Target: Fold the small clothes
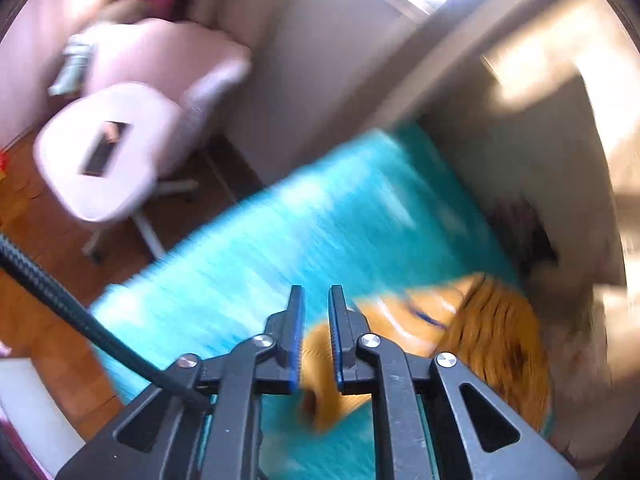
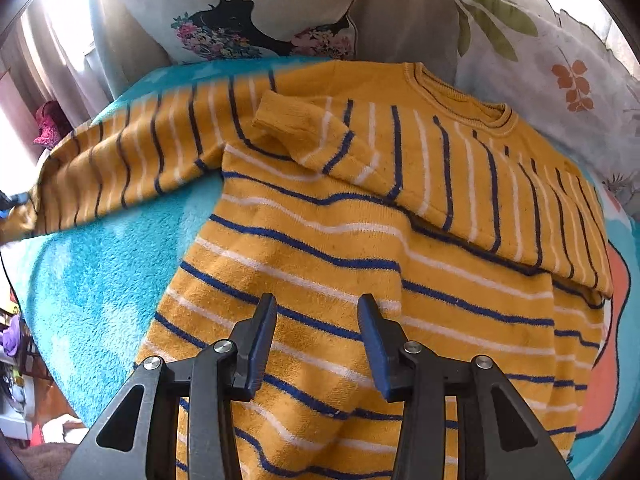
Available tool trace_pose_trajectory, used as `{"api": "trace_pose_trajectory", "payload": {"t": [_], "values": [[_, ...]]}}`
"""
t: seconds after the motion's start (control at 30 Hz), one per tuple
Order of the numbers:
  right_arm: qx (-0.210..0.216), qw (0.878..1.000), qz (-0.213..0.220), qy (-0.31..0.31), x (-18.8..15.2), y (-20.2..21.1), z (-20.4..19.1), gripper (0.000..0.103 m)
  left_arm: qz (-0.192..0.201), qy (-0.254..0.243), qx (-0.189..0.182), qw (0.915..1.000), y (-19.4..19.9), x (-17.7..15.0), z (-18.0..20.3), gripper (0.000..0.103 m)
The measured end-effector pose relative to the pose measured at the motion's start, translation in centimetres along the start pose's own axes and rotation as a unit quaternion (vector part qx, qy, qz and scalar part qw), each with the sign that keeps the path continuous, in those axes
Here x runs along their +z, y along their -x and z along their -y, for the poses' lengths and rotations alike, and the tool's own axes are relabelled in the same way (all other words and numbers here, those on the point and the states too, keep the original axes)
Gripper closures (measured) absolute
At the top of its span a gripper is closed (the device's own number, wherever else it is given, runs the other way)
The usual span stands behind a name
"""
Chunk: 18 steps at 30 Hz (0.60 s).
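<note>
The yellow striped sweater (image 2: 360, 240) lies flat on a turquoise blanket (image 2: 100, 280), one sleeve folded across its chest. It looks soft, light and floppy; best pinched at the outstretched sleeve's cuff. The right gripper (image 2: 316, 344) hovers open over the hem; the left gripper (image 1: 316, 336) is nearly closed, holding nothing.
</note>
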State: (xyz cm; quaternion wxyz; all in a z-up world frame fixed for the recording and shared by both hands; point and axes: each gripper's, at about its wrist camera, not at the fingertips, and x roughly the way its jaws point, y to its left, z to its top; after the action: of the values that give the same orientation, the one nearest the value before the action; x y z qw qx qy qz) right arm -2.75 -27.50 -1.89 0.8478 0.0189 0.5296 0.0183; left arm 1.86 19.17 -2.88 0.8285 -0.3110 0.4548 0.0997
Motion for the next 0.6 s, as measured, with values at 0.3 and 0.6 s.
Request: {"api": "trace_pose_trajectory", "payload": {"t": [0.3,0.6], "values": [[-0.014,1.000,-0.001,0.004,-0.2,-1.0,-1.1,0.044,0.003,-0.077,0.039,0.9963,0.5,-2.1,-0.9,0.052],[-0.021,1.000,0.003,0.018,-0.7,-0.9,-1.4,0.041,-0.043,-0.066,0.001,0.9969,-4.2,-3.5,0.4,0.040]]}}
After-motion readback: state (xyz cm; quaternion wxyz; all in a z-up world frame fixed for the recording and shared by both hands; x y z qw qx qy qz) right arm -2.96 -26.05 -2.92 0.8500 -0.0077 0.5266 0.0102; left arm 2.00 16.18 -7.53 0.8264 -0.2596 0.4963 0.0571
